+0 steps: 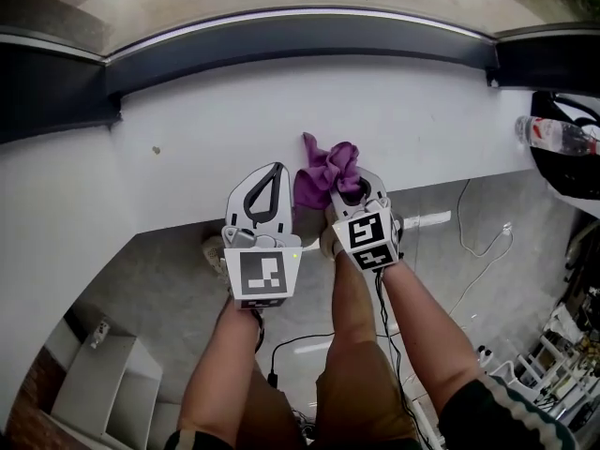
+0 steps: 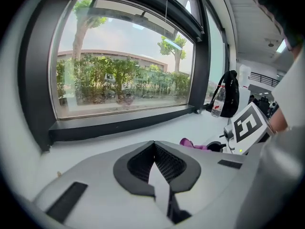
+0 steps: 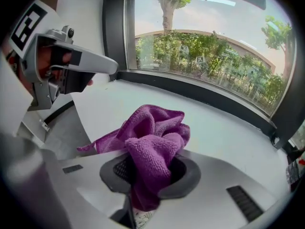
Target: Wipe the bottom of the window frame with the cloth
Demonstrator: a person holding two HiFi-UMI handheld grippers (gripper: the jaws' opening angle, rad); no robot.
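Note:
A crumpled purple cloth (image 1: 325, 171) rests on the white sill (image 1: 206, 134) near its front edge, and my right gripper (image 1: 353, 191) is shut on it. In the right gripper view the cloth (image 3: 152, 142) bunches up between the jaws. My left gripper (image 1: 267, 184) hovers just left of the cloth, shut and holding nothing; its view shows the jaws meeting and a bit of the cloth (image 2: 190, 143) to the right. The dark bottom rail of the window frame (image 1: 300, 40) runs along the far side of the sill, seen too as the window frame (image 3: 200, 92) and window frame (image 2: 124, 125).
A black bag (image 1: 567, 153) and a clear water bottle (image 1: 553, 134) stand at the sill's right end. Below the sill lie grey floor, white cables (image 1: 478, 242), a power strip (image 1: 427, 220) and a white step box (image 1: 103, 382).

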